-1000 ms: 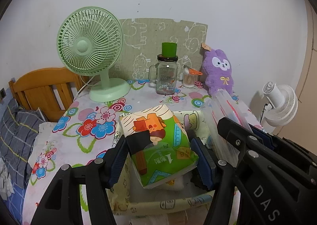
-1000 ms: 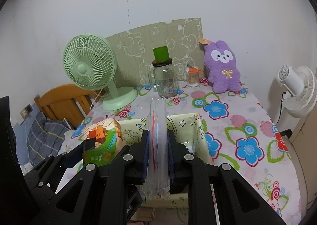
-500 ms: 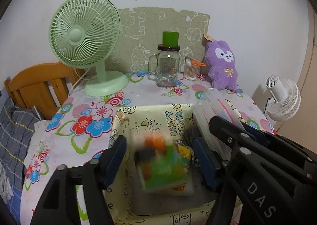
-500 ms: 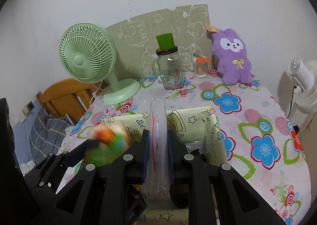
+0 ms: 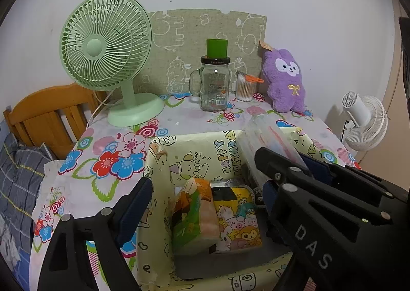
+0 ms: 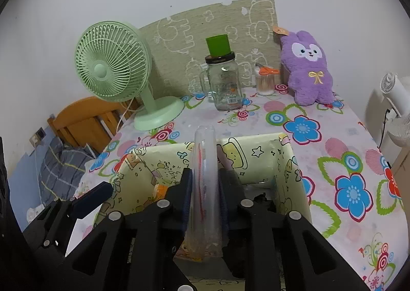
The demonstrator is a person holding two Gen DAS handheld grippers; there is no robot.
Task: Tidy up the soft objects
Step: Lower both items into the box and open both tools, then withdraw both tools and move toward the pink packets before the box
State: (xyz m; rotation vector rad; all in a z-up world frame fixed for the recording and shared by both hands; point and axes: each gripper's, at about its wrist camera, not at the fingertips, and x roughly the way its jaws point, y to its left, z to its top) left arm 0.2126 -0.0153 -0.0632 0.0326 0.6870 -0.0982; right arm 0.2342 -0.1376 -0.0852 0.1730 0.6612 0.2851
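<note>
A green and orange tissue pack (image 5: 194, 214) lies in the yellow cartoon-print box (image 5: 194, 137), next to a pack printed with cartoon animals (image 5: 238, 219). My left gripper (image 5: 205, 186) hangs above them, its jaws opening, with nothing between the pads; one of its fingers (image 6: 94, 196) shows in the right wrist view. My right gripper (image 6: 206, 188) clasps an upright clear plastic zip bag (image 6: 205, 163) over the box (image 6: 256, 137). Its jaws are opening, and the pads still touch the bag (image 5: 269, 142). A purple plush rabbit (image 6: 307, 70) sits at the back right.
On the flowered tablecloth (image 6: 333, 163) behind the box stand a green fan (image 5: 105, 45), a glass jar with a green cup on it (image 5: 215, 86) and a cotton-swab pot (image 5: 244, 88). A white fan (image 5: 364, 122) stands off the right edge, a wooden headboard (image 5: 46, 111) to the left.
My left gripper has opened and the tissue pack has dropped into the box, landing by its left wall. My right gripper sank a little toward the box and its jaws spread slightly around the bag.
</note>
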